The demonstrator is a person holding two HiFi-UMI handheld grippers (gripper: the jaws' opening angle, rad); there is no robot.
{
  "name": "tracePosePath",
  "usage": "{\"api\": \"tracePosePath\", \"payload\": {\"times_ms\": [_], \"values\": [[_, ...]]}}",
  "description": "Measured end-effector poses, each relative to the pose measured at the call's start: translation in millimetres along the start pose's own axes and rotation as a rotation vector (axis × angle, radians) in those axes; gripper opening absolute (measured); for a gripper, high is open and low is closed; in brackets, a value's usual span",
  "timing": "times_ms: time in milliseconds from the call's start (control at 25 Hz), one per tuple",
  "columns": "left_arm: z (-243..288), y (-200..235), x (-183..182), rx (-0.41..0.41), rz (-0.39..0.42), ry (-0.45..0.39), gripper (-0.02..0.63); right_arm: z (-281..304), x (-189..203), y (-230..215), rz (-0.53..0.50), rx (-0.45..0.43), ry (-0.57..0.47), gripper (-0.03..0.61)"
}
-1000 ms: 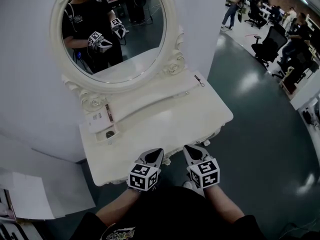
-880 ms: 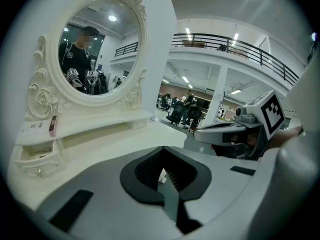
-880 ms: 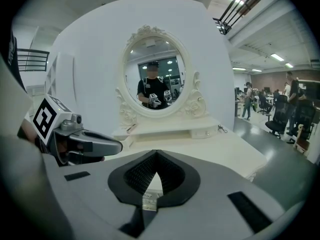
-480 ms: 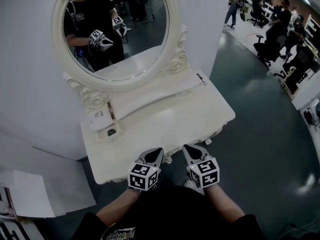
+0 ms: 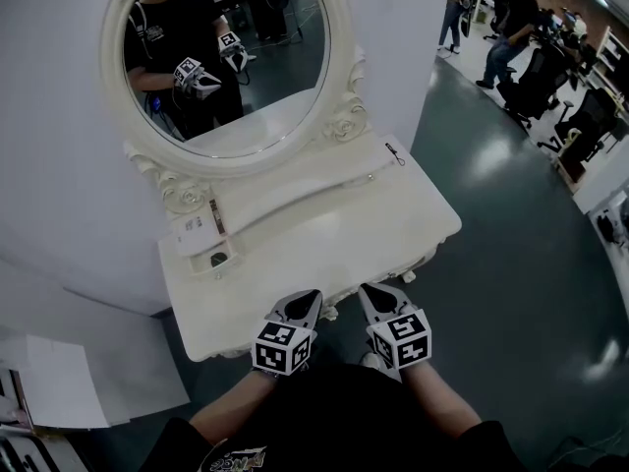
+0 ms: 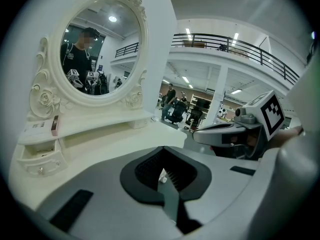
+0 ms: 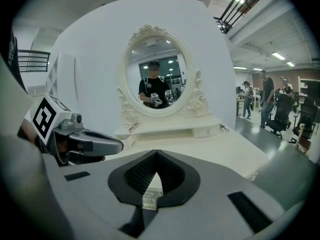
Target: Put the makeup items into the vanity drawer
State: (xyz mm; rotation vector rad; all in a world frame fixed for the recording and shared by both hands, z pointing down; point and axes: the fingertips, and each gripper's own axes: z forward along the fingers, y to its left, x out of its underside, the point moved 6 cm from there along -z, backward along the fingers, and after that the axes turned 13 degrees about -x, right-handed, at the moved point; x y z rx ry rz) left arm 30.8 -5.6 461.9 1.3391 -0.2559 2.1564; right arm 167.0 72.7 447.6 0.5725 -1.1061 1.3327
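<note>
— While both tools sit at the near edge, anything diff vs half a sec ago?
— Barely. Left gripper (image 5: pixel 307 299) & right gripper (image 5: pixel 370 293) are in the same spot, side by side over the vanity (image 5: pixel 324 254) front edge, tips toward the mirror (image 5: pixel 295 116). Only real change: person in dark top (image 5: pixel 509 23), bkgd upper right, has walked left.
— Jaws?
— Both closed tip to tip, nothing held.
— Makeup items?
— Unmoved. Slim stick (image 5: pixel 214 221) lies on the raised shelf, left end, just beside a white box (image 5: pixel 191 230). Small dark thing (image 5: pixel 393 154) is at the shelf's right end, well apart from those.
— Drawer?
— Small drawer (image 5: pixel 218 261) is below the box, left side. Can't tell if it's pulled out. Grippers are well apart from it.
</note>
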Motion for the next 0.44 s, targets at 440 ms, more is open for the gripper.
{"api": "tracePosePath", "payload": {"times_ms": [440], "values": [[-3.0,-4.2,0.2,0.006,0.002,-0.006,0.008,-3.7,0.8,2.5,-0.008,0.005,-0.001,0.028]]}}
